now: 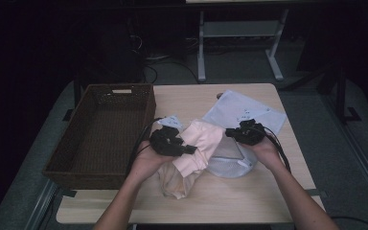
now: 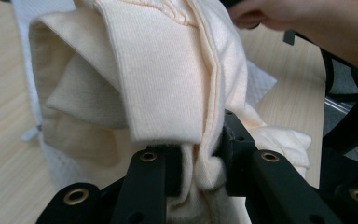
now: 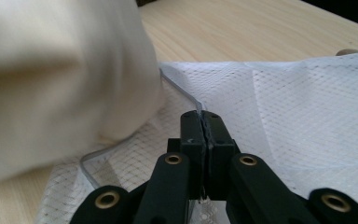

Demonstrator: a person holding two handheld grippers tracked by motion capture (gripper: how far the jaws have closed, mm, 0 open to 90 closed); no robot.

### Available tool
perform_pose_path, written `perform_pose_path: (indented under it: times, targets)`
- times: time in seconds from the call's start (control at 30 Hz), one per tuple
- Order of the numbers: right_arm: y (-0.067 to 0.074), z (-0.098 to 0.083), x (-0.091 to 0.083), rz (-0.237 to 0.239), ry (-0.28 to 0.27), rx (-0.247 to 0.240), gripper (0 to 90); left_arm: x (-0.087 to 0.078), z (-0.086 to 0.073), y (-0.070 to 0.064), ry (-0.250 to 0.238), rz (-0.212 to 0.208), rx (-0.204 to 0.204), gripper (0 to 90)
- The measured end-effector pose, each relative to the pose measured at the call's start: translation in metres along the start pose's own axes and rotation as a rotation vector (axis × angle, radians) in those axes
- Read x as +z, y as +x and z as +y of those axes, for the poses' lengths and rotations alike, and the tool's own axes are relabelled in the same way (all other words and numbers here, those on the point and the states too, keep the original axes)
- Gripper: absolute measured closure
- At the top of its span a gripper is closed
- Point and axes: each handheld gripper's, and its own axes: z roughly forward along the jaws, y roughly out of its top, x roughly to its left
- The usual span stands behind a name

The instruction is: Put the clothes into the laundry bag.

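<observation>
Cream garment (image 1: 196, 143) entering mesh bag (image 1: 232, 158), wicker basket (image 1: 100, 134) empty

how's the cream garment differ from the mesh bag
The garment is thick, opaque cream knit; the mesh bag is thin, see-through white netting. The garment is bunched in folds, clamped by the left gripper; the bag lies flatter, its edge pinched by the right gripper. Both are soft fabric.

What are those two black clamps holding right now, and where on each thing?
The left gripper pinches a bunched fold of the cream garment. The right gripper is shut on the rim of the white mesh bag.
</observation>
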Motion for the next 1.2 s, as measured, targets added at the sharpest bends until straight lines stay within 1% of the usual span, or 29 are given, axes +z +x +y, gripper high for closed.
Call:
perform_pose_path:
  times: [0.03,0.07,0.1,0.13,0.2,0.23,0.27,0.37,0.4,0.43,0.47,0.5,0.53,0.57,0.6,0.67,0.7,0.77,0.8,0.93,1.0,1.07,1.13,1.2]
  targets:
    - [0.000,0.000,0.000,0.000,0.000,0.000,87.9,0.000,0.000,0.000,0.000,0.000,0.000,73.4]
    - [-0.002,0.000,-0.002,-0.001,-0.012,0.008,87.9,0.009,-0.001,0.000,0.014,-0.009,-0.004,73.4]
    - [-0.003,0.000,-0.003,-0.002,-0.017,0.013,87.9,0.013,-0.001,0.000,0.025,-0.007,-0.002,73.4]
    - [-0.003,0.000,-0.003,-0.002,-0.017,0.013,87.9,0.013,-0.001,0.000,0.025,-0.007,-0.002,73.4]
    - [-0.005,-0.001,-0.006,-0.002,-0.028,0.027,87.9,0.027,-0.002,0.002,0.048,-0.009,-0.007,73.4]
    - [-0.005,-0.001,-0.008,-0.004,-0.031,0.026,88.0,0.027,-0.002,0.002,0.048,-0.009,-0.007,73.4]
    - [-0.005,-0.001,-0.008,-0.004,-0.031,0.026,88.0,0.031,-0.003,0.003,0.056,-0.008,-0.012,73.4]
    - [-0.005,0.000,-0.011,-0.006,-0.041,0.026,87.9,0.046,-0.004,0.004,0.073,0.001,-0.023,73.4]
    - [-0.004,0.000,-0.013,-0.005,-0.046,0.025,87.9,0.056,-0.004,0.004,0.083,0.014,-0.025,73.4]
    - [-0.003,0.000,-0.015,-0.005,-0.049,0.023,87.9,0.056,-0.004,0.004,0.083,0.014,-0.025,73.3]
    - [-0.003,0.001,-0.016,-0.002,-0.052,0.022,87.9,0.061,-0.004,0.003,0.089,0.022,-0.022,73.3]
    - [-0.002,0.001,-0.017,-0.001,-0.055,0.021,87.9,0.070,-0.004,0.002,0.103,0.030,-0.016,73.3]
    - [-0.001,0.001,-0.018,0.003,-0.057,0.021,87.9,0.070,-0.004,0.002,0.103,0.030,-0.016,73.3]
    - [0.000,0.001,-0.019,0.005,-0.061,0.019,87.9,0.077,-0.004,0.000,0.118,0.035,-0.008,73.3]
    - [0.001,0.001,-0.020,0.007,-0.063,0.015,87.9,0.080,-0.003,-0.001,0.127,0.040,-0.002,73.3]
    - [0.005,0.001,-0.022,0.014,-0.064,0.009,87.9,0.083,-0.002,-0.001,0.133,0.043,0.001,73.1]
    - [0.005,0.001,-0.022,0.014,-0.064,0.009,87.9,0.085,-0.001,-0.001,0.137,0.043,-0.004,73.1]
    - [0.010,0.001,-0.022,0.028,-0.062,-0.004,87.9,0.094,-0.001,0.000,0.147,0.049,-0.015,72.6]
    - [0.012,0.000,-0.022,0.033,-0.059,-0.009,87.9,0.094,-0.001,0.000,0.147,0.049,-0.015,72.4]
    - [0.019,-0.002,-0.022,0.056,-0.054,-0.021,87.9,0.107,-0.005,0.002,0.158,0.050,-0.025,71.1]
    - [0.020,-0.002,-0.023,0.059,-0.057,-0.023,87.9,0.109,-0.007,0.002,0.161,0.048,-0.022,71.0]
    - [0.023,0.001,-0.027,0.074,-0.078,-0.023,87.9,0.111,-0.008,0.002,0.161,0.052,-0.017,70.0]
    - [0.024,0.002,-0.029,0.084,-0.095,-0.024,87.9,0.112,-0.009,0.002,0.157,0.052,-0.020,68.8]
    - [0.026,0.002,-0.028,0.089,-0.092,-0.033,88.0,0.111,-0.010,0.003,0.154,0.051,-0.026,67.0]
